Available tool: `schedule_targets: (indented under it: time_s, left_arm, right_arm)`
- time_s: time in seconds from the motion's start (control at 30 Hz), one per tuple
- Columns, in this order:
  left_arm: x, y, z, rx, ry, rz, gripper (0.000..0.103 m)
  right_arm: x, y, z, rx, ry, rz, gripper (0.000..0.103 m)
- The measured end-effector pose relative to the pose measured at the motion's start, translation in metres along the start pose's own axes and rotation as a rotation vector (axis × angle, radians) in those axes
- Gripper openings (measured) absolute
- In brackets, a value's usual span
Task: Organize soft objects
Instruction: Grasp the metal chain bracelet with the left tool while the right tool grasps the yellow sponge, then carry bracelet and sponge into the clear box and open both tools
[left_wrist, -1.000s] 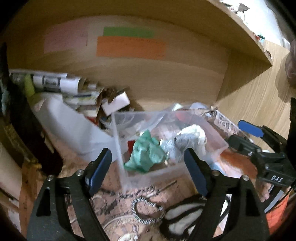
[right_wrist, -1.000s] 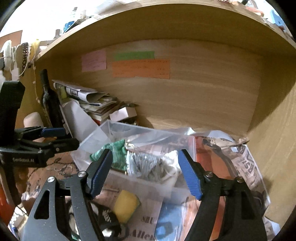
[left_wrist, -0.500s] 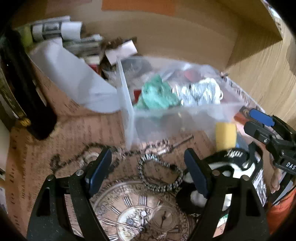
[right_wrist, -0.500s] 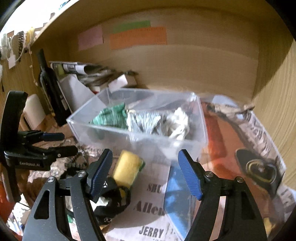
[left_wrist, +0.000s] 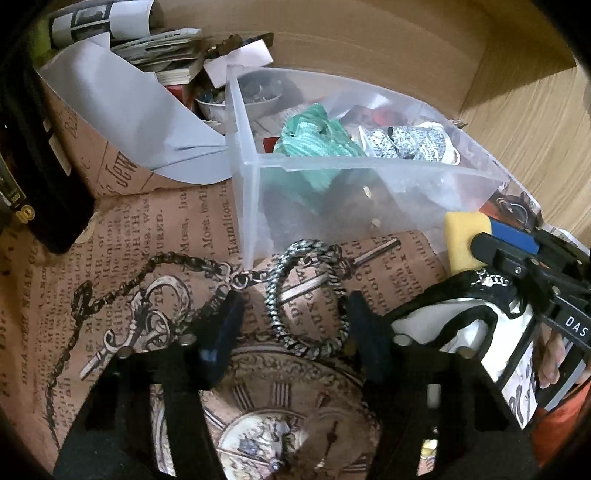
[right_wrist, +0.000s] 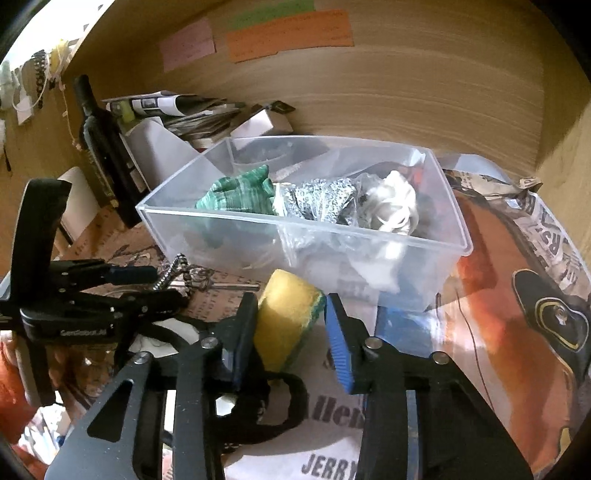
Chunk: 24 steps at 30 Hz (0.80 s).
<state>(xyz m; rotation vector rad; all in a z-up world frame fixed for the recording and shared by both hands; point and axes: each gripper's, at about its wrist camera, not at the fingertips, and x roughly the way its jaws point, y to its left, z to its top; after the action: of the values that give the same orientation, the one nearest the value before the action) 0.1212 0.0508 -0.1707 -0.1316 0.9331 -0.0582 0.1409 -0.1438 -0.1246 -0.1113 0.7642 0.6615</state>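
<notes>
Wooden alcove floor, papered with old newsprint and a printed pocket watch; clear bin (right_wrist: 436, 236) toward the back wall. Yellow sponge (right_wrist: 286, 319) just before the bin, long axis toward it, between the spread right gripper (right_wrist: 291, 343), untouched. Left gripper (left_wrist: 291, 328) spread around a braided bracelet (left_wrist: 306, 295). Legible: "JERRY", "Hamilton", "DAS"

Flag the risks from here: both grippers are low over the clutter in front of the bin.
Right gripper straddles the yellow sponge, which overlaps a black strap; closing may snag it. Left gripper, open around the braided bracelet, could drag the chain. The clear bin sits close ahead.
</notes>
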Motion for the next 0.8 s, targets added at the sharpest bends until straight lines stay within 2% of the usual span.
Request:
schedule_targets:
  time_s: [0.13,0.23,0.33,0.5,0.53,0.6,0.63,0.67,0.8]
  left_arm:
    - [0.002,0.002,0.002,0.011,-0.001,0.007,0.032]
    - [0.001,0.002,0.0,0.029,-0.007,0.016,0.023]
    - [0.0,0.002,-0.002,0.04,-0.004,0.019,0.01]
    - [-0.012,0.003,0.002,0.044,-0.018,0.015,0.01]
    - [-0.015,0.003,0.003,0.045,-0.02,0.016,0.014]
    - [-0.02,0.001,0.007,0.047,-0.026,0.005,0.035]
    - [-0.022,-0.001,0.009,0.047,-0.036,0.008,0.053]
    - [-0.023,-0.003,0.01,0.049,-0.049,0.017,0.063]
    - [-0.015,-0.015,0.016,0.087,-0.037,0.035,0.064]
  right_arm:
    - [-0.003,0.003,0.0,-0.01,-0.015,0.0,0.028]
    - [-0.008,0.003,0.002,-0.015,-0.037,-0.003,0.027]
    - [-0.016,0.004,0.004,-0.016,-0.065,-0.01,0.026]
    - [-0.033,0.003,0.008,-0.018,-0.115,-0.026,0.026]
    - [-0.036,0.003,0.009,-0.019,-0.124,-0.032,0.026]
    - [-0.041,0.002,0.011,-0.017,-0.142,-0.039,0.026]
    - [-0.043,0.001,0.011,-0.015,-0.148,-0.039,0.026]
    - [-0.045,0.0,0.011,-0.01,-0.157,-0.039,0.026]
    - [-0.054,-0.002,0.013,0.004,-0.191,-0.045,0.026]
